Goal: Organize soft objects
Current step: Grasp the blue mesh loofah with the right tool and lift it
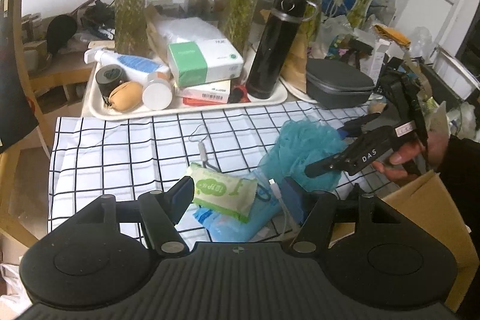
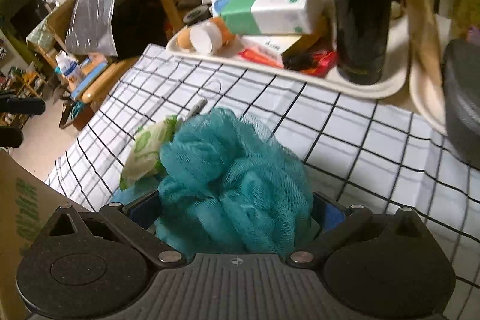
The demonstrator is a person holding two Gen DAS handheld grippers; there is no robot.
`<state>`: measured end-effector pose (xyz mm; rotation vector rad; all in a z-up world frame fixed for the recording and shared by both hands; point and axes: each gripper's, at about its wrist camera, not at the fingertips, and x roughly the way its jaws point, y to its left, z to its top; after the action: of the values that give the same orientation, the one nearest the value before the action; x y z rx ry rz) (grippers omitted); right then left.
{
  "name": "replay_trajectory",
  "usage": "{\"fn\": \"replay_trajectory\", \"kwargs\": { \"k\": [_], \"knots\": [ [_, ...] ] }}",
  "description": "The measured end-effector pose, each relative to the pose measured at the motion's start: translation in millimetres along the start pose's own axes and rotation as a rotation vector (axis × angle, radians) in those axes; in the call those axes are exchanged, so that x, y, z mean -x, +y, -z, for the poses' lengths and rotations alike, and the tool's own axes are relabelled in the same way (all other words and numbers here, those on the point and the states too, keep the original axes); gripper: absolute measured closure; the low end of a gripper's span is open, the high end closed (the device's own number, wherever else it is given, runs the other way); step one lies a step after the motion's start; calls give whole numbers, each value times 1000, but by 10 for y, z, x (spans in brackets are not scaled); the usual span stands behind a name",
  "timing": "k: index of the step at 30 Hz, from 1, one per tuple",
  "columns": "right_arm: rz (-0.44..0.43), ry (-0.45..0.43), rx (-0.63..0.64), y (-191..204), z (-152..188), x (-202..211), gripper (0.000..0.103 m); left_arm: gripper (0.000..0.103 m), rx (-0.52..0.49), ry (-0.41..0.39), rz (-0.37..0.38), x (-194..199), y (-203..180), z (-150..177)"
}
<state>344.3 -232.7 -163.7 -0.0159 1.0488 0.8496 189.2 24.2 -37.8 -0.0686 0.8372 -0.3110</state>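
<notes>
The left tongs (image 1: 238,197) are standing wide, straddling a green tissue pack (image 1: 223,194) lying on the checked cloth (image 1: 120,152) of the surface, pads not pressing it. The right tongs (image 2: 235,209) are reaching around the teal mesh bath pouf (image 2: 231,170), just right of the pack; whether they are gripping it I cannot tell.

I count one teal mesh sponge (image 2: 228,182), one green tissue pack (image 1: 223,191), one blue plastic bag (image 1: 237,225), one black flask (image 1: 274,45), one cream tray (image 1: 99,110), one grey zip case (image 1: 339,81) and four glass vases holding bamboo.
</notes>
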Motion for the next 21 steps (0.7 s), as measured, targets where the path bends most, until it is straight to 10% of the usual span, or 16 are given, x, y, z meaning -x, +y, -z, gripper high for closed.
{"fn": "replay_trajectory", "kwargs": {
  "k": [11,21],
  "knots": [
    [-66,57,-30,27,-32,-241,21,40,20,30,-30,-101,70,8],
    [14,-128,-47,14,-37,453,34,40,65,9,-81,-196,192,-30]
  ]
}}
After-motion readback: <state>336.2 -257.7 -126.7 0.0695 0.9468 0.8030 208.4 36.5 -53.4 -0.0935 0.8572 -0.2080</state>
